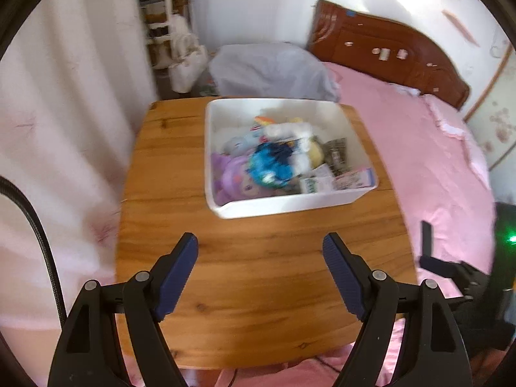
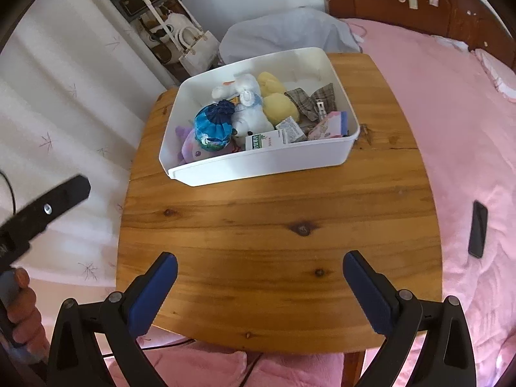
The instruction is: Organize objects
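Looking down from both wrists, you have the pink-quilted bed (image 2: 458, 122) filling the right side and the warm-toned wooden surface (image 2: 277, 225) standing against it. That surface is bare along its near half; nothing loose lies on it that I can make out. Toward its far side sits the white rectangular plastic bin (image 2: 258, 164), and everything that looks like it belongs to the task is already inside: a purple plush toy (image 2: 190, 151) at the near-left corner, a blue gathered pouch (image 2: 213, 122) resting on it, a white plush animal (image 2: 248, 106) in the middle, a yellow soft toy (image 2: 277, 100) beside that, a plaid fabric bow (image 2: 309, 98) toward the far right, and small printed cartons (image 2: 267, 140) along the near wall.

Judging from this, the gathering step looks finished or close to it. One slim black phone-like slab (image 2: 478, 233) lies on the bed, well apart from the bin; whether it counts as part of the job I cannot tell.

Your left gripper (image 1: 259, 251) stands with jaws apart, holding nothing, above the near surface. Your right gripper (image 2: 259, 269) is spread as wide as it goes, also empty-handed.

For the next move, you would either confirm nothing remains outside the bin, or reach right for that slab if it belongs, approaching flat against the soft quilt.
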`<state>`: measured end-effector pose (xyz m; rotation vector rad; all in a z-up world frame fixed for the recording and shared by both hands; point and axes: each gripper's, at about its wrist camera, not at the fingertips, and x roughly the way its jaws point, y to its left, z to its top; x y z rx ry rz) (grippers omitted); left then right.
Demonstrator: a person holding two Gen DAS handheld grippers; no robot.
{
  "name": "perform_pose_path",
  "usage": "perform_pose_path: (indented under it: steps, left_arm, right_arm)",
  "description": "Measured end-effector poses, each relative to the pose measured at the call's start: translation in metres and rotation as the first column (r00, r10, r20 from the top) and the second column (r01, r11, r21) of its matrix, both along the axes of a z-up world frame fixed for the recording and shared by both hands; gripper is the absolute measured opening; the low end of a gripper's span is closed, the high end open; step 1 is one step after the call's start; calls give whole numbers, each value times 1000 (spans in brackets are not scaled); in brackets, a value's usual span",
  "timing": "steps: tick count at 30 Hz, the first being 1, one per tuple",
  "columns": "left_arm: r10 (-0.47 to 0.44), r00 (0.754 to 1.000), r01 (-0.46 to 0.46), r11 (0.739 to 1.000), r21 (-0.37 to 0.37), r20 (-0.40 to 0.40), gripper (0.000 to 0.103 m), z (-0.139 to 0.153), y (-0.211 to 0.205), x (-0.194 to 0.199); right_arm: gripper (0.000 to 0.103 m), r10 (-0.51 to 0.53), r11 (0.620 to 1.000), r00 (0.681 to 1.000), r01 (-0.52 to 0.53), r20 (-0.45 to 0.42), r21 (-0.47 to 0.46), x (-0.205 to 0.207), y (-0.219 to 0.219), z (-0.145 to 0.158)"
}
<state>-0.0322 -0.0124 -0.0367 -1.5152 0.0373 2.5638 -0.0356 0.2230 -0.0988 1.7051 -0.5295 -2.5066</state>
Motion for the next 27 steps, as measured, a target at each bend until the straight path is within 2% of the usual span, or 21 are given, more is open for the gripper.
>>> perform_pose_path:
  steps: [4,7,9,12,20,27]
  left_arm:
    - [75,997,-75,996,-53,-2,83,1,-2,17]
    - [106,994,-105,993,-59,17,85,5,-1,24]
    - [103,994,-102,994,-43,27,91,9,2,29]
    - [91,995,-88,994,-68,30,91,14,12,35]
    - [119,991,-125,985,-120,-56,99,32,19,52]
    - [193,976,-206,970,-130,-103,99,37,7,56]
  right_arm:
    - [103,-23,1000,1000,23,13,-20,17,2,9]
    - [103,-1,1000,1000,0,16,20,29,1,18]
    - [103,25,999,1000,-24,-12,44,36,0,28]
    - [103,24,998,998,-20,-65,62,46,1,44]
    - [103,14,994,976,10,-216,113,61,4,80]
    - [103,15,988,967,25,-255,152,65,3,87]
